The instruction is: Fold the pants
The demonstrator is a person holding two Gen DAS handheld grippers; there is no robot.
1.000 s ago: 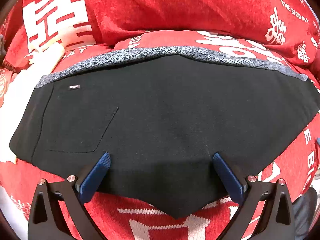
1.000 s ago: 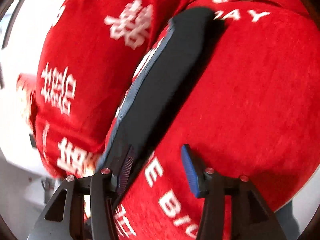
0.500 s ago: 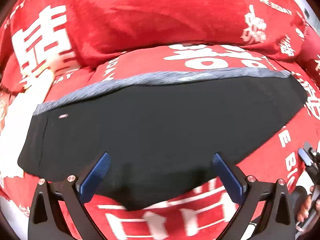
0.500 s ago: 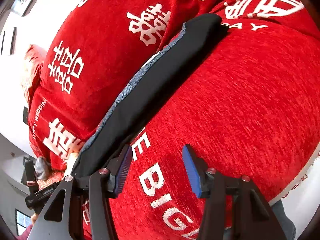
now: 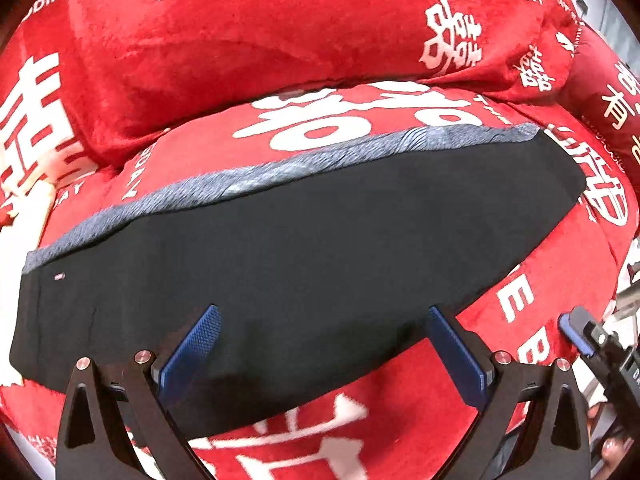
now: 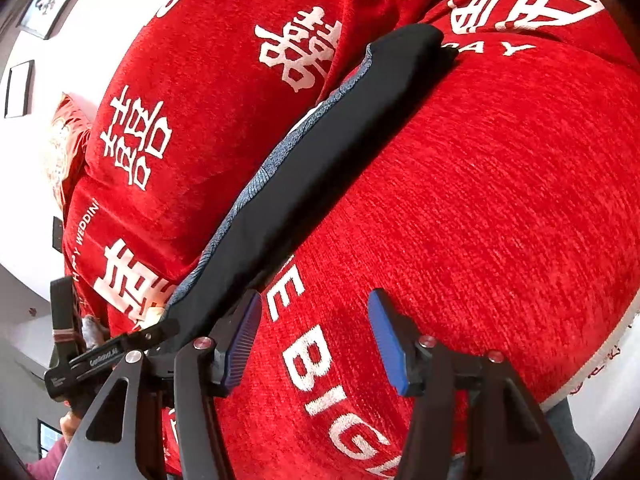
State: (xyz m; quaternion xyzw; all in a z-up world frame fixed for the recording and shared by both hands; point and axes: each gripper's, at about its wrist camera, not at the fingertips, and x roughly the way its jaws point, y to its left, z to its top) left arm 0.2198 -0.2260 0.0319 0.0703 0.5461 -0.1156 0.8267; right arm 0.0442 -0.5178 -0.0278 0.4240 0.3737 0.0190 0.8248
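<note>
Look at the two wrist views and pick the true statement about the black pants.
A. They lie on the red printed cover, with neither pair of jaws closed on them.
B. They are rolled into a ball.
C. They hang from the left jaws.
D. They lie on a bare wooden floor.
A: the black pants lie flat on the red cover, and both the left gripper and right gripper stand open, gripping nothing.

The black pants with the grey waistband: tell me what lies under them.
The folded black pants with the grey waistband lie flat on a red plush cushion cover with white lettering, which shows all around them. Whatever lies beneath or within the folded layers is covered.
</note>
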